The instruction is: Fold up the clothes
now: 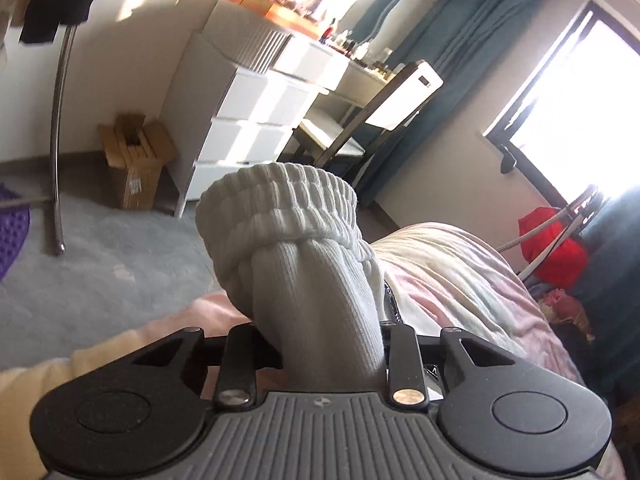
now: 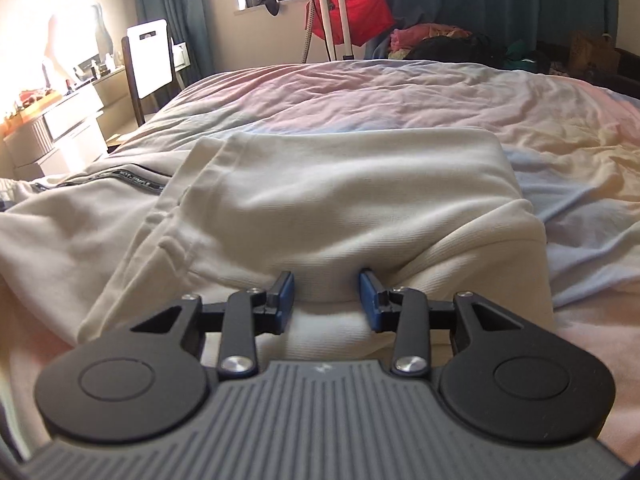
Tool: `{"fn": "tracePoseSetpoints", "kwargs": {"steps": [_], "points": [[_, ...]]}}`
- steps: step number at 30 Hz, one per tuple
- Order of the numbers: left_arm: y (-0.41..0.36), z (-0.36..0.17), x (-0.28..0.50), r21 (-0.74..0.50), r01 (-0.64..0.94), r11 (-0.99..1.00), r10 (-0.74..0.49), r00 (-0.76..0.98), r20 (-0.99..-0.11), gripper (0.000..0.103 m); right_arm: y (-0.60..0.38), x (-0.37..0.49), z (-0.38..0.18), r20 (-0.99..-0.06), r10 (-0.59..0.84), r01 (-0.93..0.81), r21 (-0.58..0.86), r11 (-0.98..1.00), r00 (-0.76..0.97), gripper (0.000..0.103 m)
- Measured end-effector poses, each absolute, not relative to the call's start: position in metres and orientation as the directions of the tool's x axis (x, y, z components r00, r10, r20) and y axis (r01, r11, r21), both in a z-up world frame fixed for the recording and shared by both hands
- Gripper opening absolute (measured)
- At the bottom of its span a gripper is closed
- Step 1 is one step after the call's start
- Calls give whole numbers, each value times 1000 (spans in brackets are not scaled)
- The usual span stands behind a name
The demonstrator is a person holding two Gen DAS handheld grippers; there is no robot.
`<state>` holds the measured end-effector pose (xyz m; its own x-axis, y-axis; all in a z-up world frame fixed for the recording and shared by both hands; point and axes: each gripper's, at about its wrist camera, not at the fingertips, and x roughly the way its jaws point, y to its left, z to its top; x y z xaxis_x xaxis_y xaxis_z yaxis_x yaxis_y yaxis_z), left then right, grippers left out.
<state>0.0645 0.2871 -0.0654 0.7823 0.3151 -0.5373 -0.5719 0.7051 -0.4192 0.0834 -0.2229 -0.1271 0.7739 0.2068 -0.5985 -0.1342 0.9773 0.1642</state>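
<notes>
A white garment's ribbed cuff [image 1: 280, 216] stands bunched up out of my left gripper [image 1: 332, 344], which is shut on the sleeve just below it; the cloth hides the fingertips. In the right wrist view the cream sweatshirt [image 2: 340, 184] lies partly folded on the pastel bed cover [image 2: 440, 96], with a black printed tape [image 2: 136, 178] across its left part. My right gripper [image 2: 327, 300] is at the garment's near edge. Its blue pads [image 2: 285, 300] pinch a raised fold of the fabric between them.
White drawers [image 1: 248, 120], a chair [image 1: 384, 112], a cardboard box [image 1: 136, 160] and a metal clothes rail [image 1: 60, 120] stand on the carpet beside the bed. A red bag [image 2: 352, 12], a tripod [image 2: 336, 8] and piled clothes [image 2: 440, 40] lie beyond the bed's far edge.
</notes>
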Motion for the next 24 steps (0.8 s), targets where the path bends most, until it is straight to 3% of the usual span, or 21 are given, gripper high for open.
{"fn": "tracePoseSetpoints", "kwargs": {"steps": [2,6,13,18,24], "points": [[266,-50,66,-355,-566,744,363,788,-497,27,-229,76,-115,-565,235,-132,217,967,791,40],[212,1,70,-359,-498,789,373,853,-365,25,-250,50,-81,-457,251,-115,304,946,854,40],[58,85,86,-194,-280,940,245,951,-186,20,-289,35,-58,-409,111,9,281,960,906,40],[-59,102,103,-117,-124,985,107,984,-144,17,-331,36,-50,-382,-7,145,332,932,924,41],[-194,49,123,-35,50,998,-55,981,-184,16,-385,32,-53,-363,-113,268,412,871,925,41]]}}
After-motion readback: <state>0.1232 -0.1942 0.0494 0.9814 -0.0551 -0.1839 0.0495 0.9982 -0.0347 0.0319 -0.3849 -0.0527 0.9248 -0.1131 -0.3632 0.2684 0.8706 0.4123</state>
